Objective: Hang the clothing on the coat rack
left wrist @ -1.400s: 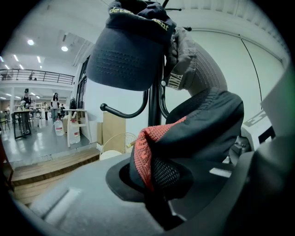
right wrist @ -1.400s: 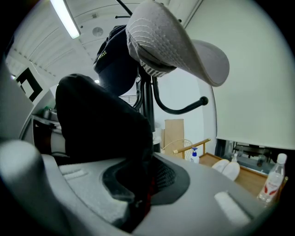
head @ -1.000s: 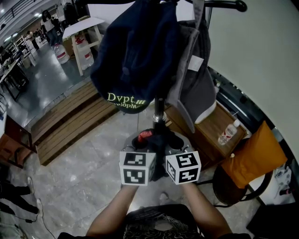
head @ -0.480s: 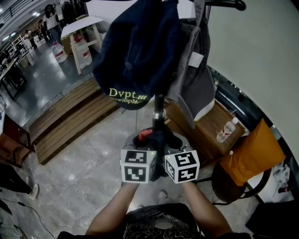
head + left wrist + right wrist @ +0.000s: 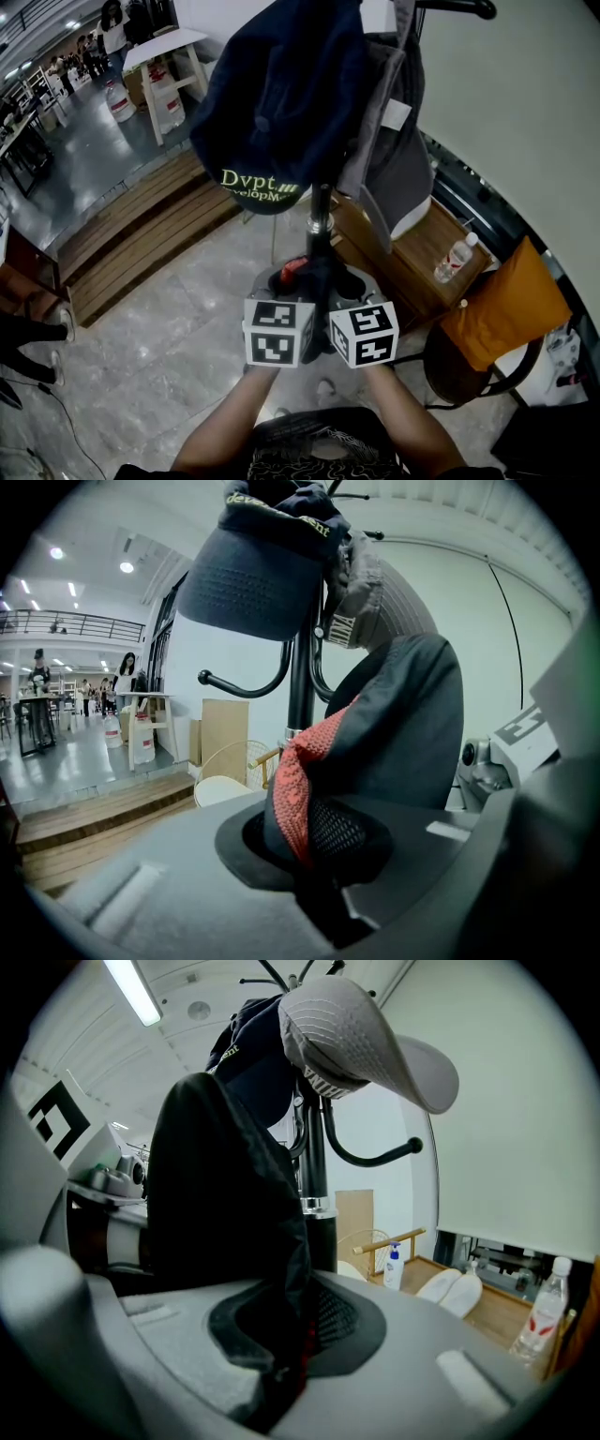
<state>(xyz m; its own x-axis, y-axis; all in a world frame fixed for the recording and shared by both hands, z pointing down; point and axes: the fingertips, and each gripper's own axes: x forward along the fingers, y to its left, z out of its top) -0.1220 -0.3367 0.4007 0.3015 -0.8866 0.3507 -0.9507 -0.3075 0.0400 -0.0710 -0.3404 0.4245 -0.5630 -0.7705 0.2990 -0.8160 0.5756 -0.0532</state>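
**Held item.** The black cap (image 5: 302,277) with a red mesh panel is gripped from both sides and held up against the lower pole of the coat rack (image 5: 321,217). It hangs on no hook and sits below the two caps already on the rack.

**Left gripper** (image 5: 287,292). The jaws are clenched on the cap fabric. In the left gripper view the red mesh and the dark crown (image 5: 398,728) rise from between them (image 5: 319,860).

**Right gripper** (image 5: 345,292). The jaws are clenched on the same cap, and dark fabric (image 5: 225,1180) stands up out of the gap (image 5: 281,1349).

**Rack.** A navy cap (image 5: 277,103) with pale lettering hangs from an upper hook. A grey cap (image 5: 389,141) hangs just beside it on the person's right. A curved hook (image 5: 375,1155) on the pole below the grey cap is bare.

**Surroundings.** Near the rack base:
- a wooden cabinet (image 5: 422,246) with a water bottle (image 5: 455,264) lying on it;
- an orange cushion (image 5: 506,309) on a chair;
- a slatted wooden platform (image 5: 141,234) on the floor to the left.
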